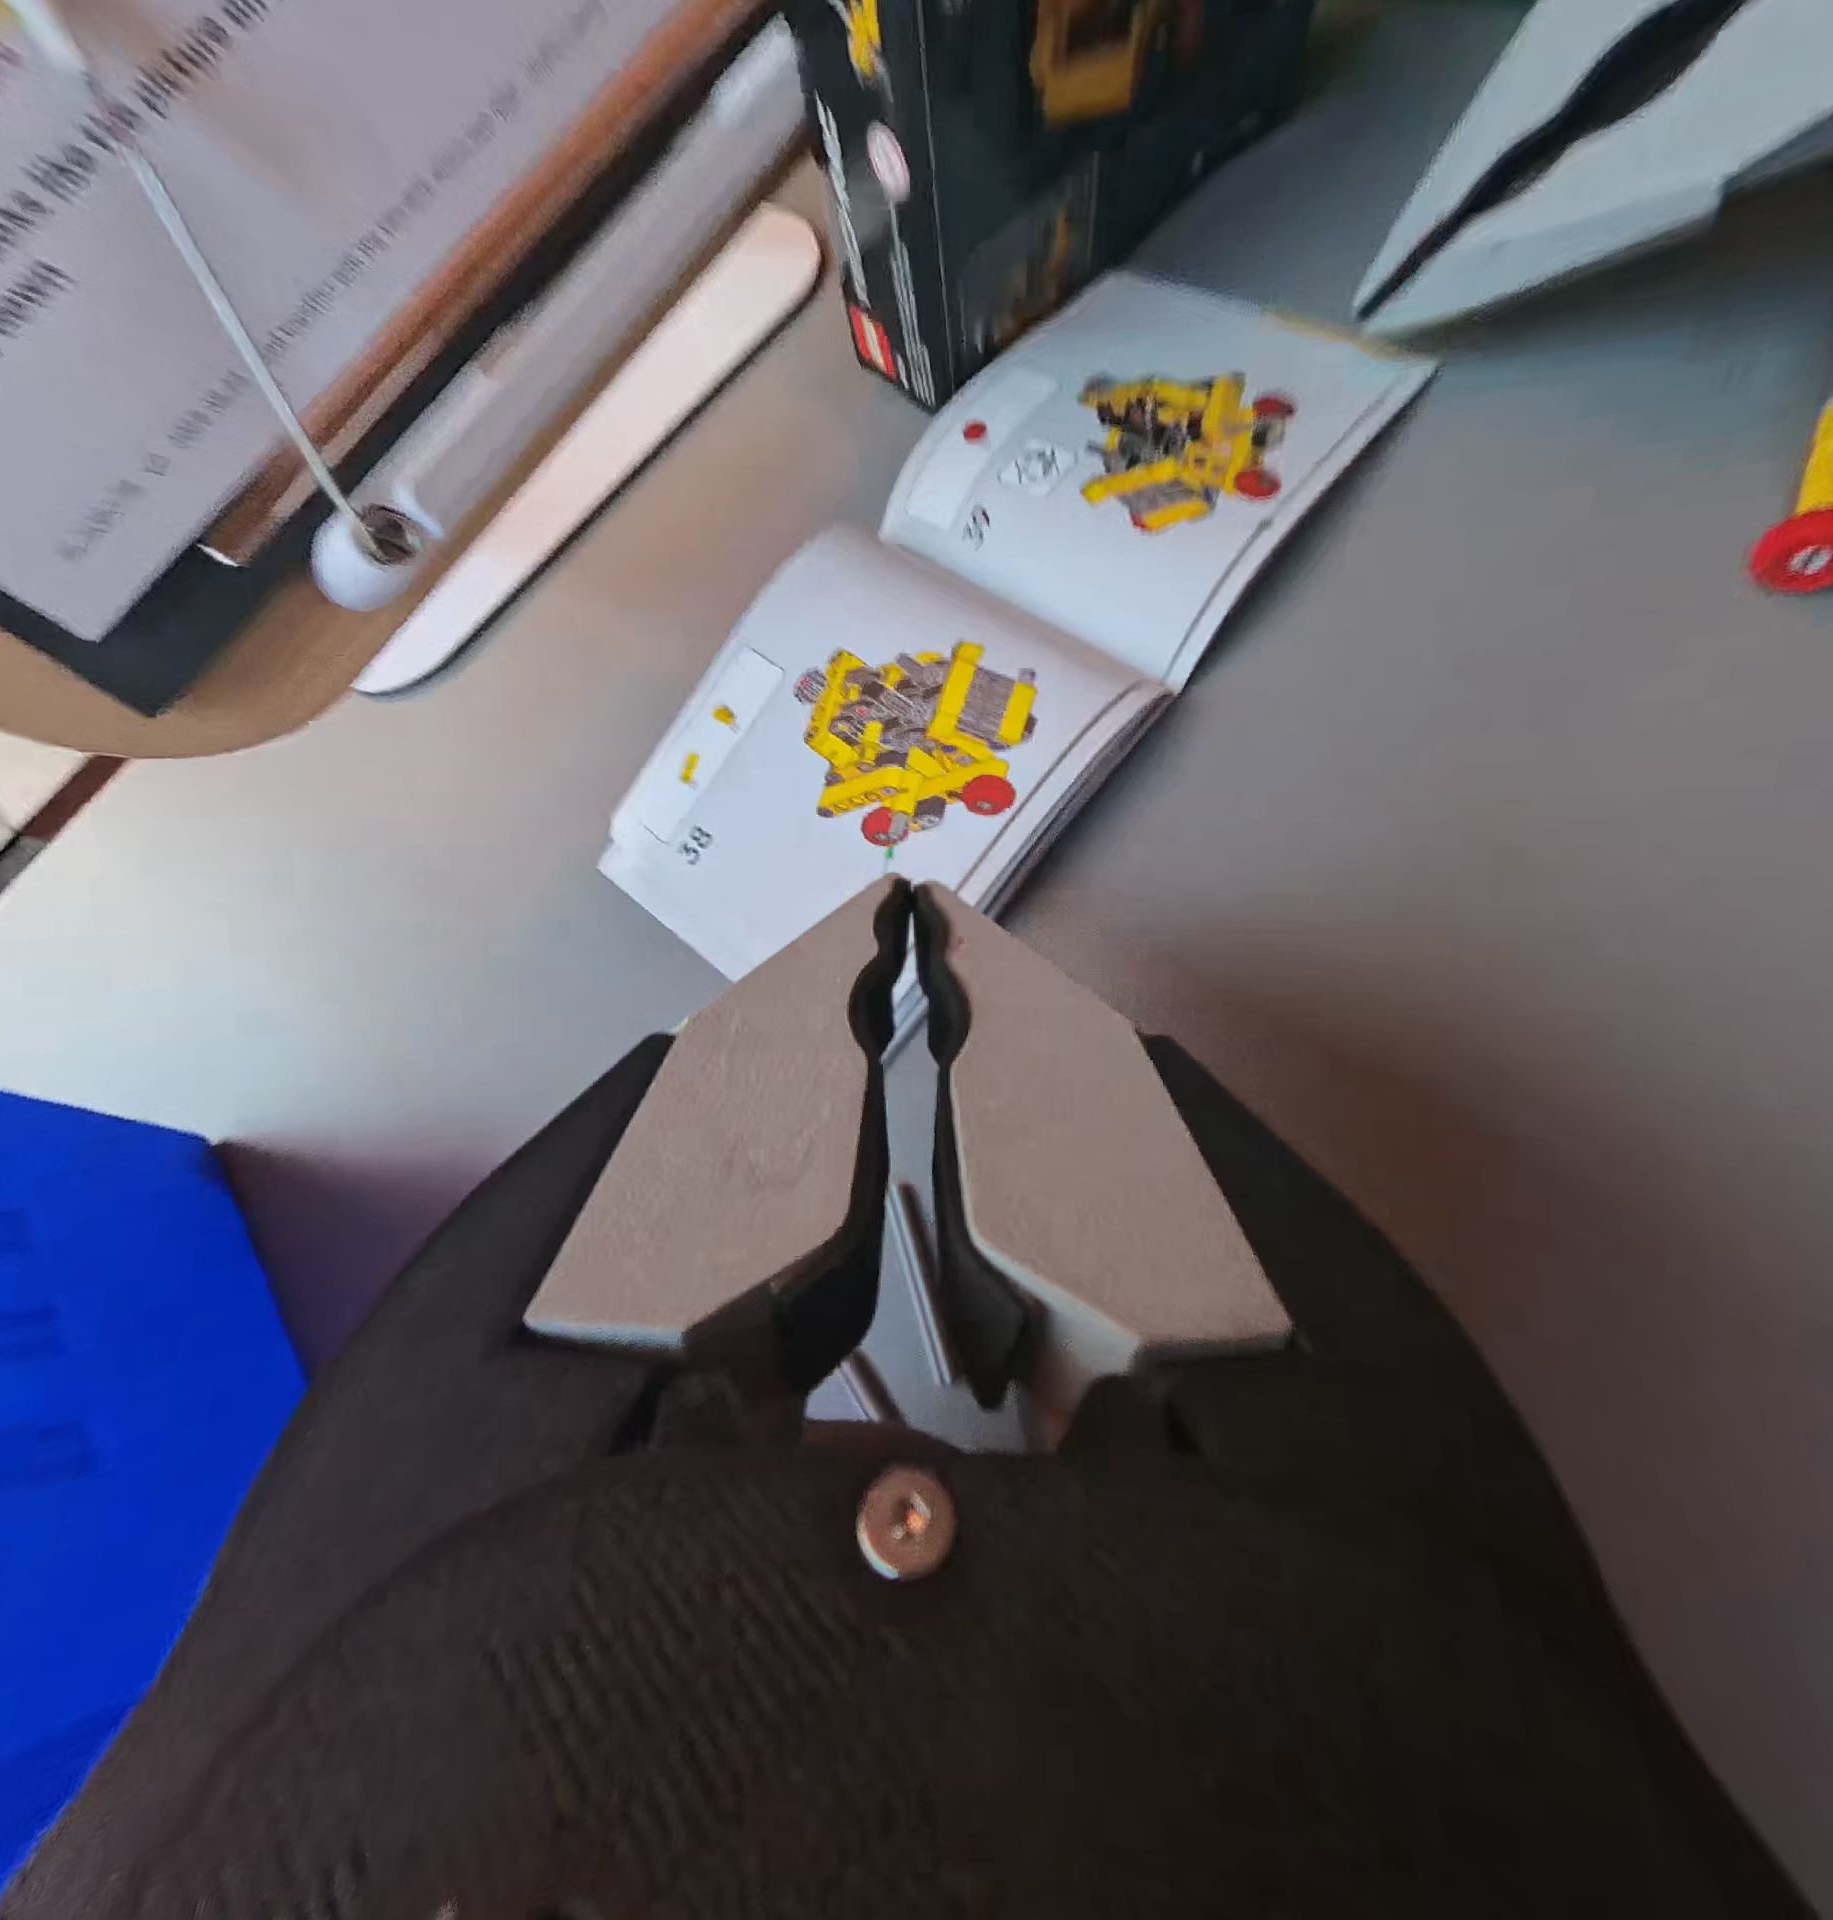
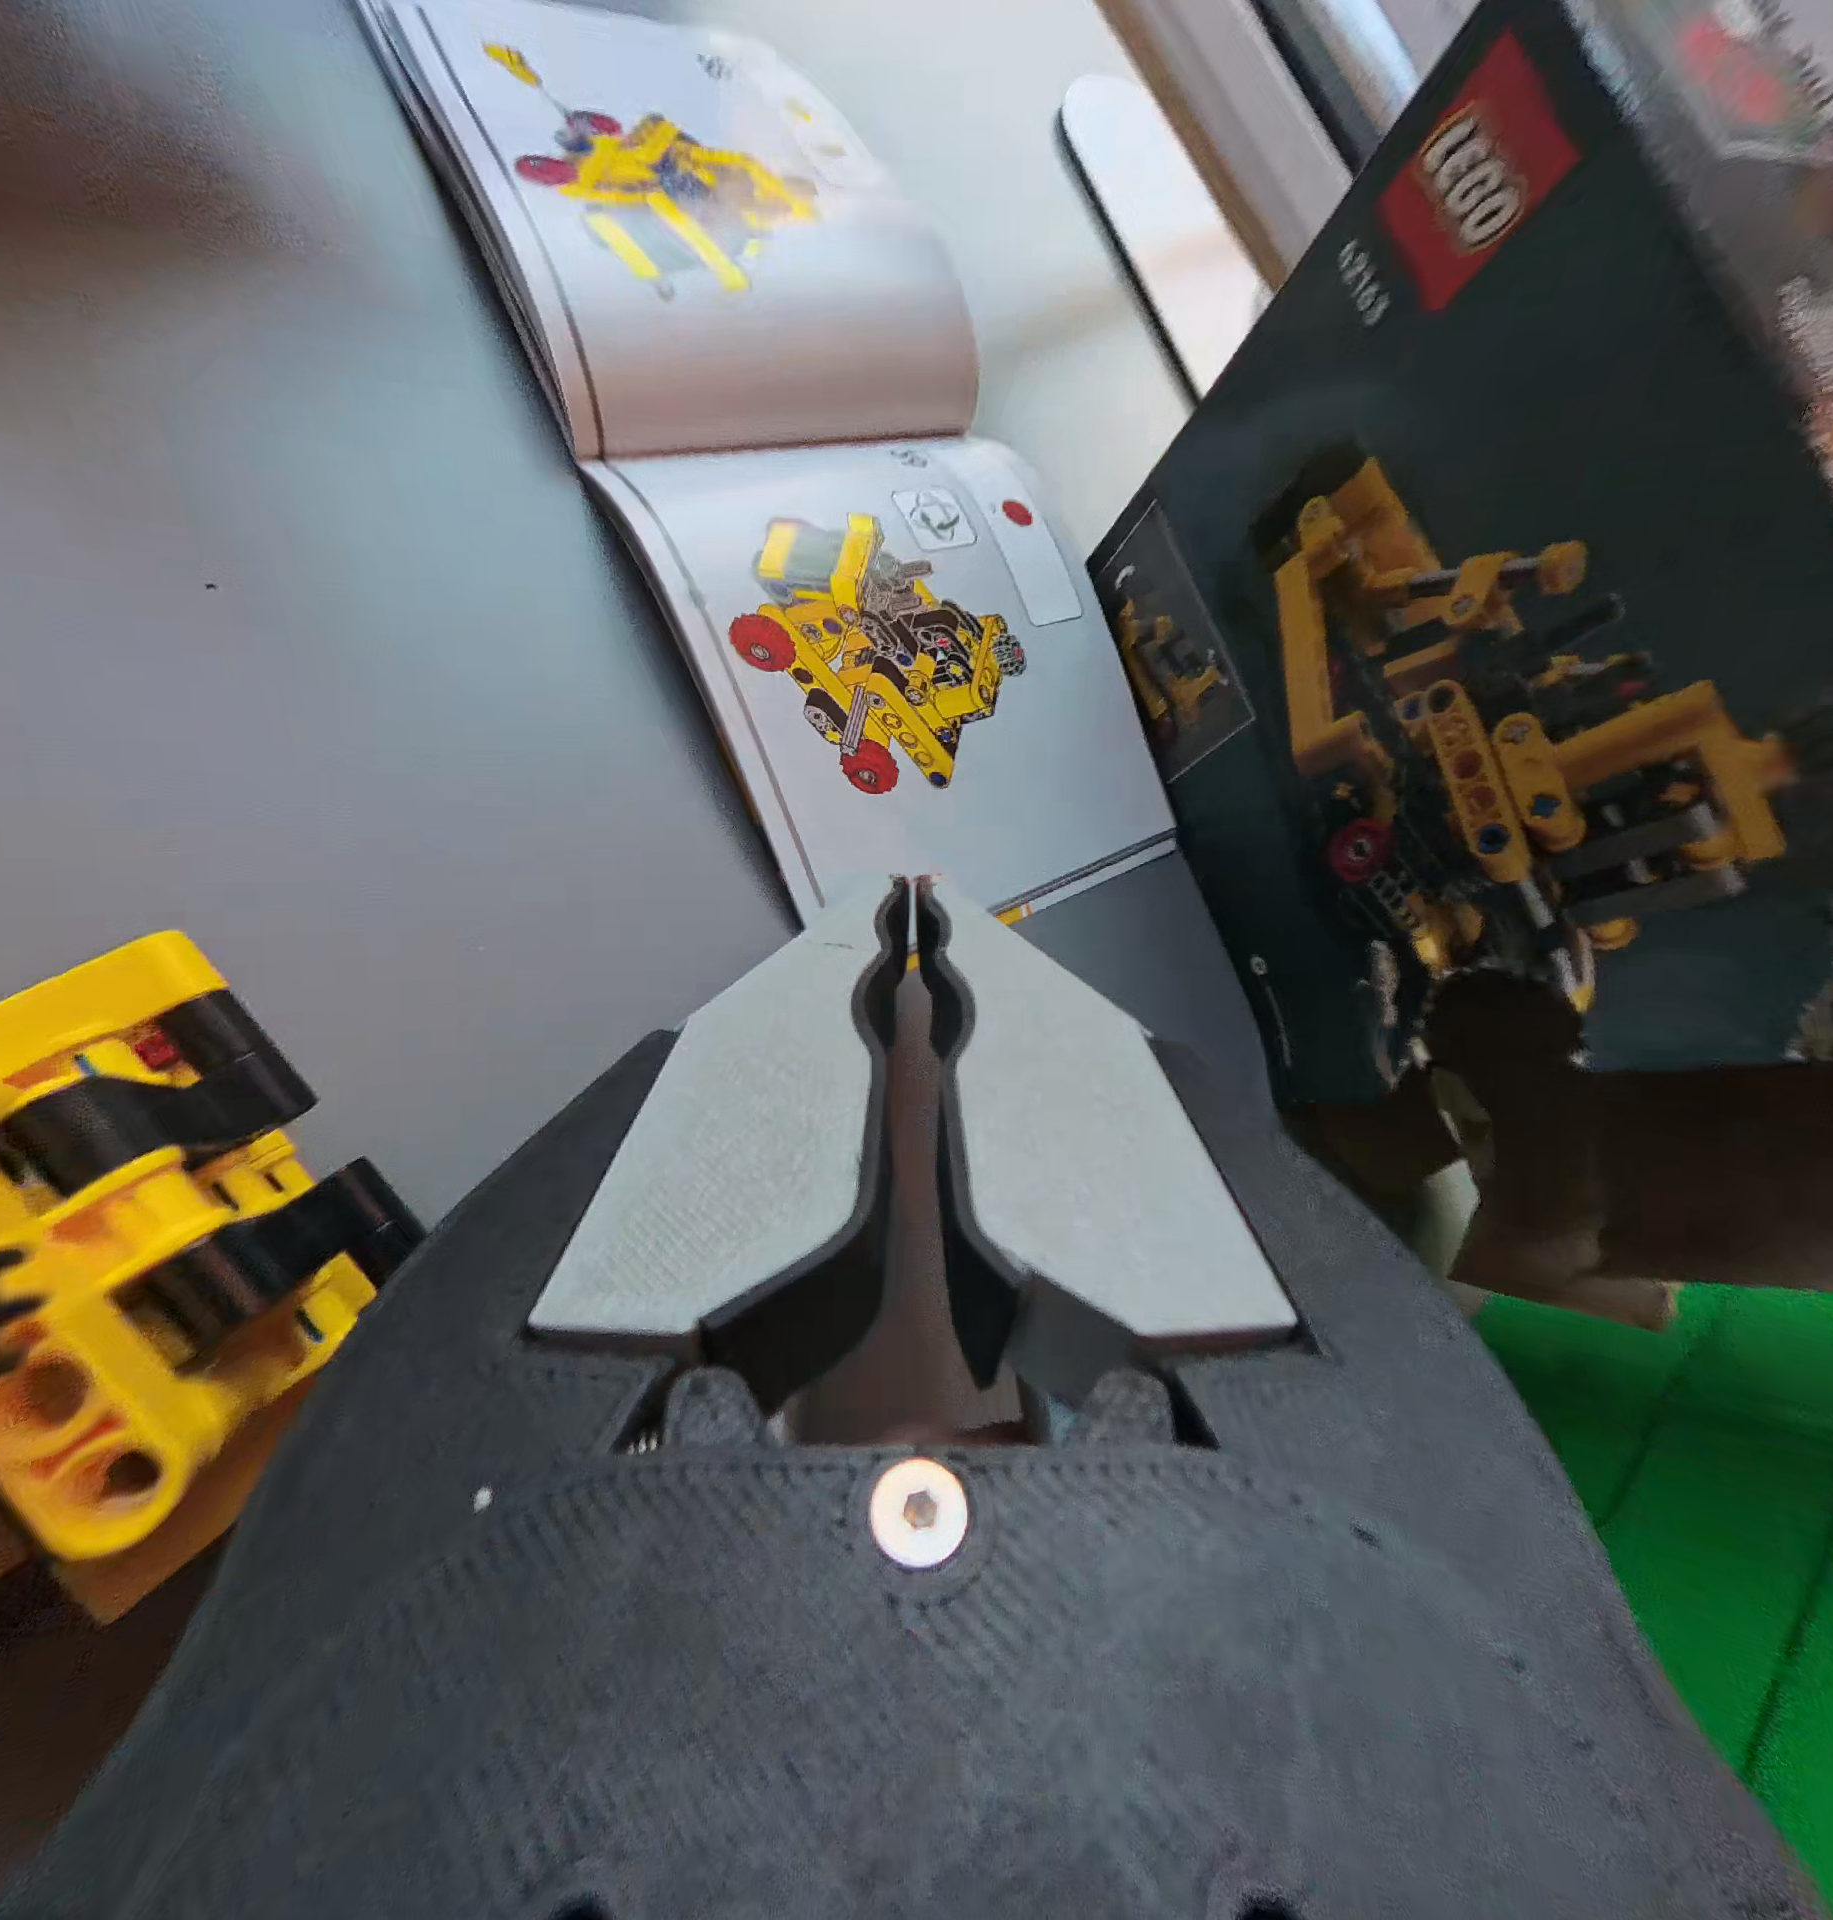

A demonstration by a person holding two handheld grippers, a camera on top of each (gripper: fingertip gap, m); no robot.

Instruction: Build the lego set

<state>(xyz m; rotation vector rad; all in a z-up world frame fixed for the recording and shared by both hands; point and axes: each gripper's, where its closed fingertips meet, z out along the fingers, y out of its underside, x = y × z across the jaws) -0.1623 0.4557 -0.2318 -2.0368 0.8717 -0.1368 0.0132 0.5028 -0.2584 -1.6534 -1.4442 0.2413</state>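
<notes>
The open instruction booklet (image 1: pixel 1005 644) lies on the grey table, showing drawings of a yellow vehicle; it also shows in the right wrist view (image 2: pixel 870 644). My left gripper (image 1: pixel 912 891) is shut and empty, its tips over the booklet's near edge. My right gripper (image 2: pixel 914 888) is shut and empty, its tips at the booklet's near corner. The partly built yellow and black model (image 2: pixel 112 1257) sits on the table left of my right gripper. In the left wrist view the model (image 1: pixel 1826 488) shows at the far right edge with a red wheel, below my right gripper (image 1: pixel 1618 145).
The dark set box (image 2: pixel 1494 582) stands upright right of the booklet; it also shows in the left wrist view (image 1: pixel 1016 156). A blue bin (image 1: pixel 91 1382) sits at the left. A green surface (image 2: pixel 1712 1507) lies at the lower right. A stand with a printed sheet (image 1: pixel 216 260) is at the back left. About 20 cm separates my left fingertips from my right.
</notes>
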